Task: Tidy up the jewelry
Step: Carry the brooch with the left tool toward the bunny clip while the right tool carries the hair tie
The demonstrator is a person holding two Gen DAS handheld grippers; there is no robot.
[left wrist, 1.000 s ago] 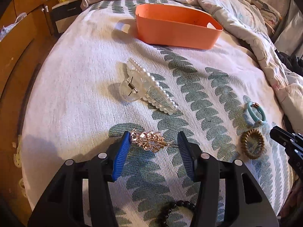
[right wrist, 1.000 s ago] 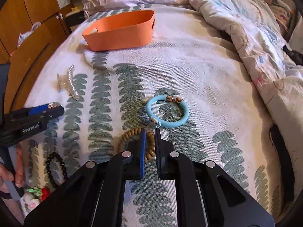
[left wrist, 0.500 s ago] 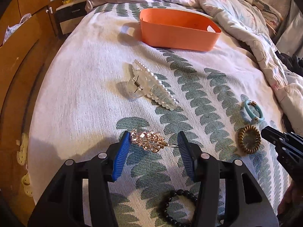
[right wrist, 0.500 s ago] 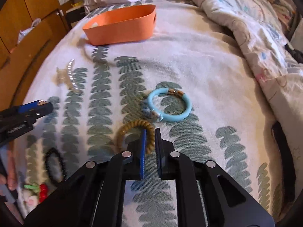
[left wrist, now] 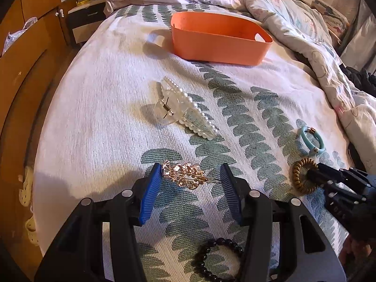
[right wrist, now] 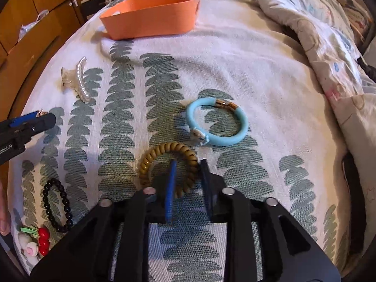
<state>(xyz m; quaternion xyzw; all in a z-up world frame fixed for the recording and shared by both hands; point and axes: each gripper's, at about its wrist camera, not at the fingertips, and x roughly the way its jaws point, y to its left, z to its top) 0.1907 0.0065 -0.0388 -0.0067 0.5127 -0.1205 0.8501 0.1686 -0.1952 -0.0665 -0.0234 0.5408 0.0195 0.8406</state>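
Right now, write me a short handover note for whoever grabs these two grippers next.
Left gripper: shut on the gold hair clip, end to end, low over the bedspread.
Right gripper: jaws opening, one finger inside the tan spiral hair tie, nothing gripped.
On the bed: pearl claw clip, blue bangle, black bead bracelet, cherry hair tie.
Orange basket: what I can see of its inside is empty.
Left: everything goes in.

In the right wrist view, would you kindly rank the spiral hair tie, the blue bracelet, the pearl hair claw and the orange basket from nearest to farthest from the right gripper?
1. Spiral hair tie, at the right gripper, its coil between the opening fingers.
2. Blue bracelet, just beyond, to the right.
3. Pearl hair claw, far left.
4. Orange basket, at the top.
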